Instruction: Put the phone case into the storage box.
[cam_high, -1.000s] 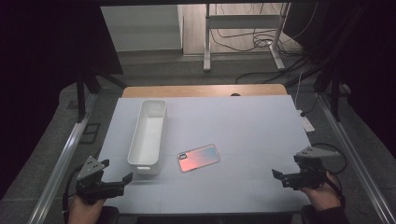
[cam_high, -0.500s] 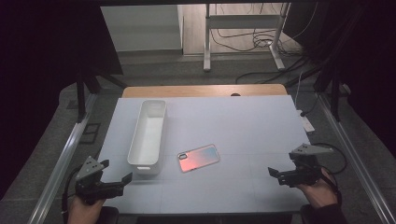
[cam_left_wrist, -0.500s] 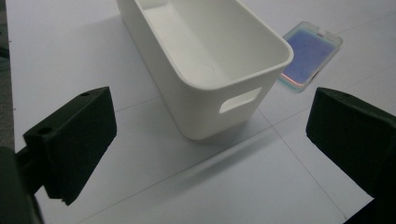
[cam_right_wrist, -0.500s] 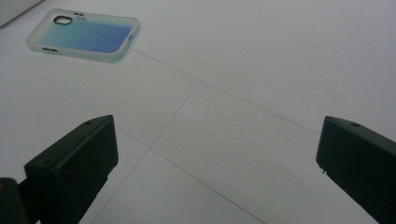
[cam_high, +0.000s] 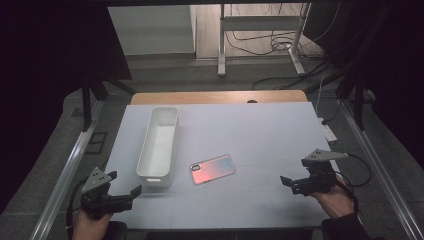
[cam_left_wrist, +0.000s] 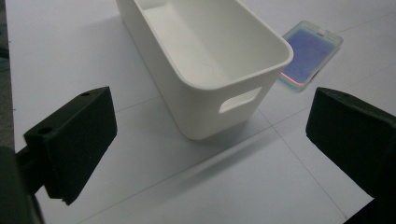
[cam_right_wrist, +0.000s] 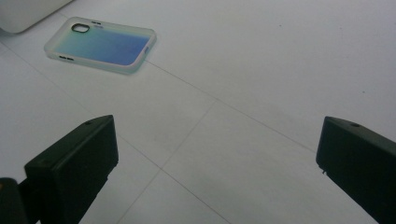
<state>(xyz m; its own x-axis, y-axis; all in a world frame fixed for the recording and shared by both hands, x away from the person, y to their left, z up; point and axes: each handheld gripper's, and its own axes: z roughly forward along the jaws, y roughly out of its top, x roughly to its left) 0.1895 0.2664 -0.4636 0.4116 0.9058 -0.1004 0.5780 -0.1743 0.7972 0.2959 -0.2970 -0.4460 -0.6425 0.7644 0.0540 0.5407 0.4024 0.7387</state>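
Note:
A phone case (cam_high: 212, 169) with a pink-to-blue sheen lies flat near the middle of the white table (cam_high: 260, 135), camera hole to the left. It also appears in the left gripper view (cam_left_wrist: 310, 58) and the right gripper view (cam_right_wrist: 100, 44). A long white bin (cam_high: 159, 143) stands empty just left of it, its handle slot facing the left gripper (cam_left_wrist: 210, 140). My left gripper (cam_high: 131, 193) hovers open at the near left corner. My right gripper (cam_high: 289, 183) hovers open at the near right, pointing left toward the case (cam_right_wrist: 210, 154).
A wooden strip (cam_high: 220, 96) borders the table's far edge. Metal rails run along both sides. Cables and a stand's legs (cam_high: 260, 47) lie on the floor beyond. A power strip (cam_high: 327, 131) sits off the right edge.
My right gripper has shifted left and slightly forward over the table. The left gripper has barely moved. The case and bin stay put.

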